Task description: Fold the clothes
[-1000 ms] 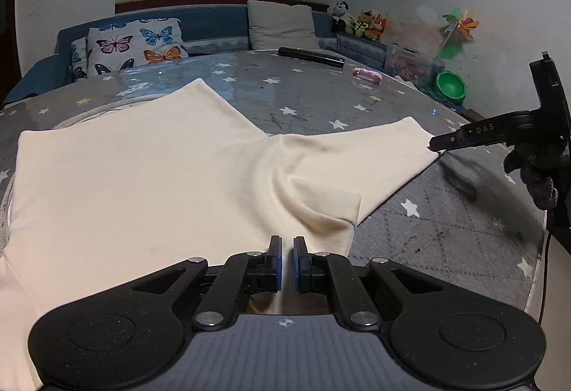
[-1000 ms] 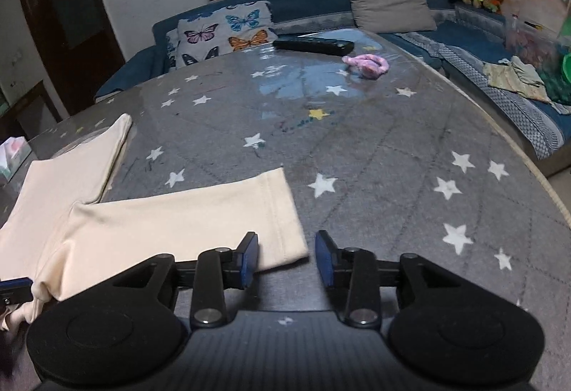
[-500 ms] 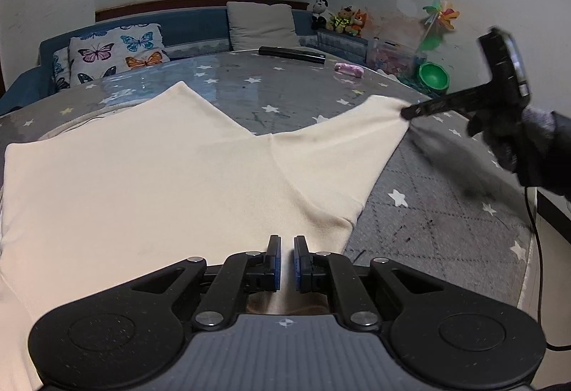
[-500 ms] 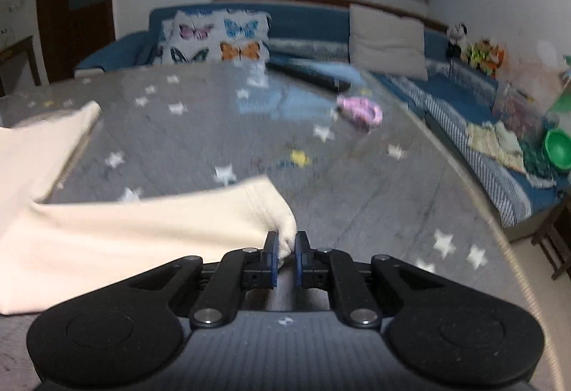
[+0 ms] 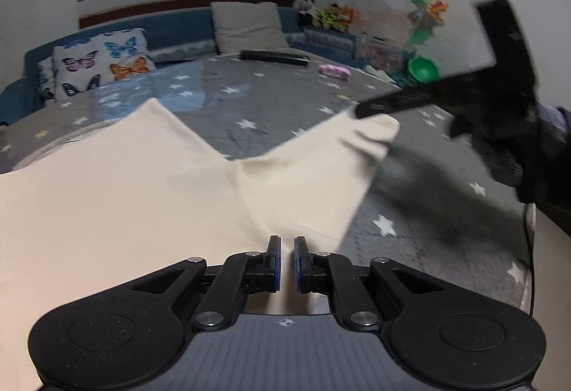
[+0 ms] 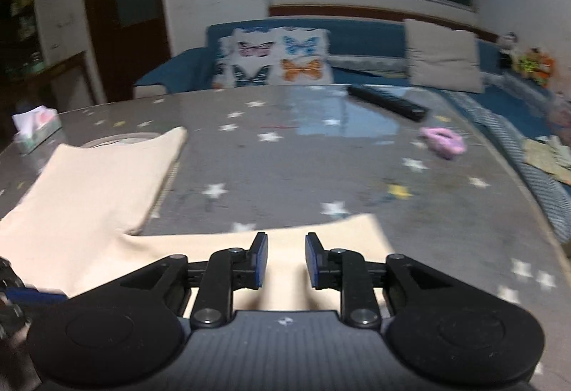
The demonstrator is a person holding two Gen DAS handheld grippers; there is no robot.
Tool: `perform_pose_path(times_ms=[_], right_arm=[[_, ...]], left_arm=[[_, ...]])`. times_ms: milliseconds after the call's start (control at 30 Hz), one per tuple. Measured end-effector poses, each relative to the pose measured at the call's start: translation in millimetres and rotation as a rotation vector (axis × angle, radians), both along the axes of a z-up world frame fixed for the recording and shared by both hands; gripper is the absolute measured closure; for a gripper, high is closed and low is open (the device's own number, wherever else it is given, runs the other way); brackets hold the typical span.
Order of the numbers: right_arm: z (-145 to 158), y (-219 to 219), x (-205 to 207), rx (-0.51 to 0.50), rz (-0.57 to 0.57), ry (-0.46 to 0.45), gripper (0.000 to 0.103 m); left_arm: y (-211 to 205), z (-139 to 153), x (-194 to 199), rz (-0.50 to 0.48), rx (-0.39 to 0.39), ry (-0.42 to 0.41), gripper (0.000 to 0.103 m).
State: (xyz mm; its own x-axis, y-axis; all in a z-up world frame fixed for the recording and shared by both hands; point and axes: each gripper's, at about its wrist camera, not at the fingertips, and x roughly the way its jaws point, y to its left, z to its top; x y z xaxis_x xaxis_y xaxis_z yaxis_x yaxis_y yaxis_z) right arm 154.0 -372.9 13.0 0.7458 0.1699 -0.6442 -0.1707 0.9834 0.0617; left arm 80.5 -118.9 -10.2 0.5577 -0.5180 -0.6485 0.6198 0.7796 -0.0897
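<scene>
Left gripper [image 5: 287, 259]: jaws nearly together, clamped on the near edge of the cream garment [image 5: 125, 184], cloth running up between the pads. Right gripper [image 6: 286, 260]: jaws narrow but parted, and they have just been opening. The cuff end of the sleeve [image 6: 321, 234] lies under and between the fingers; the pads don't press on it, clear gap each side.

In the left wrist view the right gripper [image 5: 360, 111] shows from the side, blurred, tip just at the sleeve end [image 5: 367, 134], which looks slightly lifted and bunched there. A dark gloved hand [image 5: 499, 155] holds it.

Garment is spread flat on the grey star-print table [image 5: 410, 241], body toward the left, one sleeve angled out right, another cream corner [image 6: 157, 148] pointing toward the far side.

Farther out on the table: black remote [image 6: 387, 102], pink scrunchie-like item [image 6: 442, 141], tissue box [image 6: 34, 127] at the left edge. Beyond the table: blue sofa [image 6: 357, 34] with butterfly cushion [image 6: 274, 59] and plain grey cushion [image 6: 442, 55]. Soft toys [image 5: 328, 14] and a green bowl [image 5: 423, 68] stand by the right wall.
</scene>
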Motion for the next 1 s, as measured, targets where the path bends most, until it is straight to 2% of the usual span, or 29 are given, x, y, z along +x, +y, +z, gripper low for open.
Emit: perform_pose_path(times_ms=[233, 467, 633, 833, 1000], right_arm=[[-23.7, 1.0, 34.6, -0.005, -0.051, 0.035, 0.076], [-6.6, -23.9, 1.8, 0.032, -0.103, 0.025, 0.075], [-16.4, -33.4, -20.9, 0.016, -0.127, 0.062, 0.072], [-16.0, -56.6, -20.6, 0.041, -0.234, 0.033, 0.071], [-25.5, -66.8, -9.1, 0.094, -0.262, 0.04, 0.072]], left_arm=[[-1.1, -3.6, -1.3, -0.02, 0.001, -0.003, 0.095], [1.4, -2.5, -2.5, 0.003, -0.016, -0.003, 0.094], [-1.6, -2.8, -3.7, 0.003, -0.005, -0.01, 0.093], [5.7, 6.8, -5.3, 0.038, -0.012, -0.031, 0.083], [14.0, 14.4, -1.7, 0.087, -0.006, -0.046, 0.077]])
